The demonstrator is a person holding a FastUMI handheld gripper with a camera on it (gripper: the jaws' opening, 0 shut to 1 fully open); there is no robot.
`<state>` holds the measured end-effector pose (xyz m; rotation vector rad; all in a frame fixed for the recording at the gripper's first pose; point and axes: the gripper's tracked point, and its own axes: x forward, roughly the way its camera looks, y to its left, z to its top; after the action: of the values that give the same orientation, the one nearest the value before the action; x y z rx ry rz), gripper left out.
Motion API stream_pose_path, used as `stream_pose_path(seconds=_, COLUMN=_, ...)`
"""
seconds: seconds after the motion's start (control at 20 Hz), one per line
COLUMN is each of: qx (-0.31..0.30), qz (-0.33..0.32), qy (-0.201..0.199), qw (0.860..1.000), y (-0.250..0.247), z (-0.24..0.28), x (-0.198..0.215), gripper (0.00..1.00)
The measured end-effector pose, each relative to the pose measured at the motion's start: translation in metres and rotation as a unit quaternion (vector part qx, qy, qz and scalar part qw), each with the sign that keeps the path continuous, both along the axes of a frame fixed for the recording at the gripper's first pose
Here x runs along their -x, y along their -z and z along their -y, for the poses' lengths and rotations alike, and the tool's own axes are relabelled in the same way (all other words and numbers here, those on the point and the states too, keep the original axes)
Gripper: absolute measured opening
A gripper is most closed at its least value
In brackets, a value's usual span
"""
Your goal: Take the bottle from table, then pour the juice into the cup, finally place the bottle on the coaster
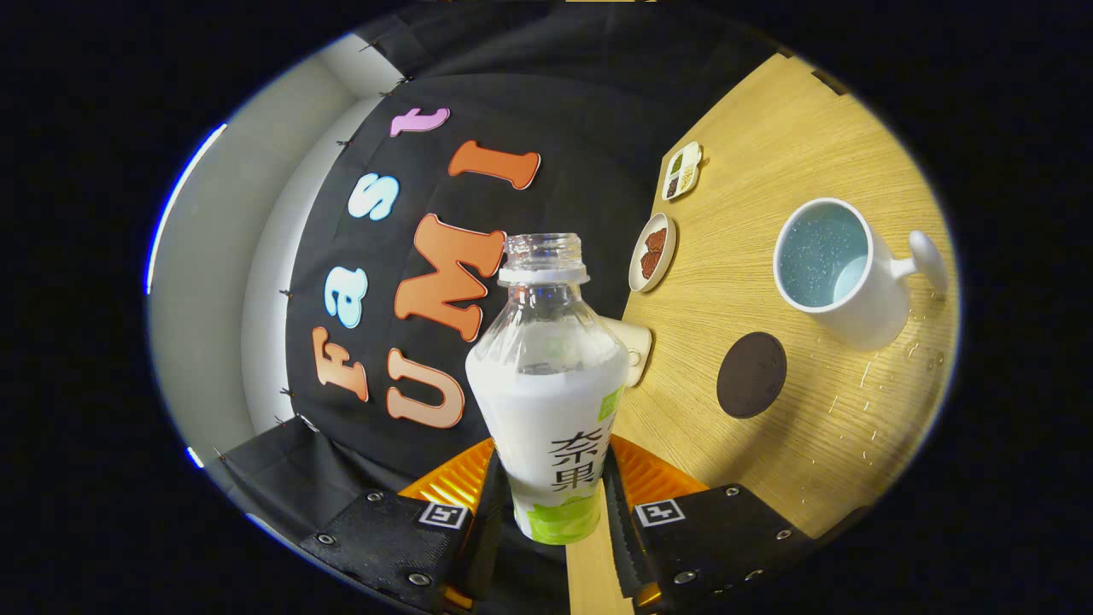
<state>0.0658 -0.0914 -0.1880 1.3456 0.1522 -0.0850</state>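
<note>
Tongs (553, 504) clamping bottle (548, 376) — base hidden

We see the claw (555, 504) closed on the bottle (551, 376), both fingers (487, 512) pressing its lower body from either side. We see the claw rolled sideways relative to the bench (811, 427).

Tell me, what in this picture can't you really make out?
- Bottle: its lower sides sit behind the gripper fingers clamped on it.
- Cup: its depth is hidden by its own wall; liquid level unclear.
- Small dishes beyond the coaster: contents too small to identify.
- Pale object: mostly behind the bottle.
</note>
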Motion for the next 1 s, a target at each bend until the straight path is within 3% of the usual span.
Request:
stream_pose_path(seconds=0.3, qx=-0.066, qz=-0.003, qy=0.029, qw=0.997, y=-0.005, z=0.014, x=-0.013, gripper=0.56)
stream_pose_path(seconds=1.0, qx=-0.171, qz=-0.014, qy=0.051, qw=0.984, y=-0.003, z=0.016, x=-0.013, gripper=0.56)
